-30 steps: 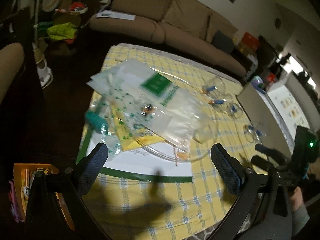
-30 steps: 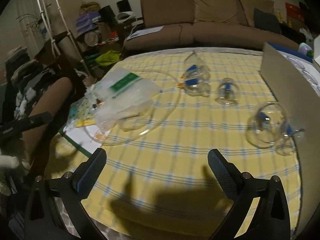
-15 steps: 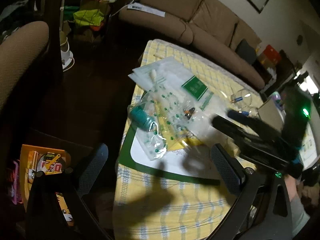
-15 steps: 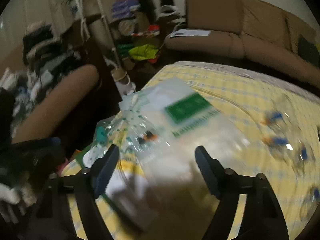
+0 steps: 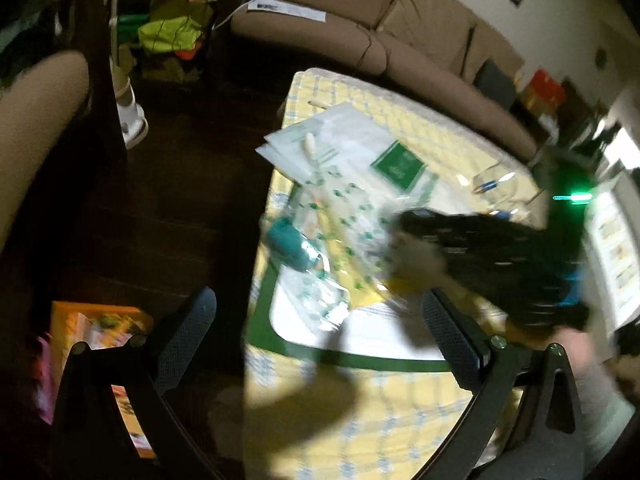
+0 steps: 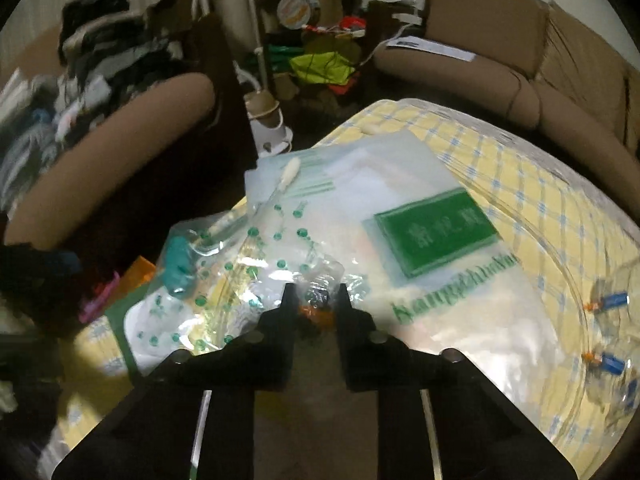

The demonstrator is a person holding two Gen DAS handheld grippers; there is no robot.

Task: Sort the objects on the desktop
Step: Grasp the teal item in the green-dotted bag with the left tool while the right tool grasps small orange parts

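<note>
Right tongs (image 6: 316, 300) pinch small orange-capped item (image 6: 318, 312); left tongs (image 5: 318, 340) gape well back from it

The left wrist view looked from high above the near corner of the surface (image 5: 360, 420), facing down and across toward the sofa (image 5: 400, 40), with the green-labelled bag (image 5: 396, 164) at mid distance. The right wrist view sat far lower and closer, just over that same bag (image 6: 436, 232), facing the sofa (image 6: 520, 60) too. Both views shared the bag, the dotted plastic wrapper (image 5: 340, 216) (image 6: 248, 264) beside it, the yellow checked cloth and the sofa behind.
</note>
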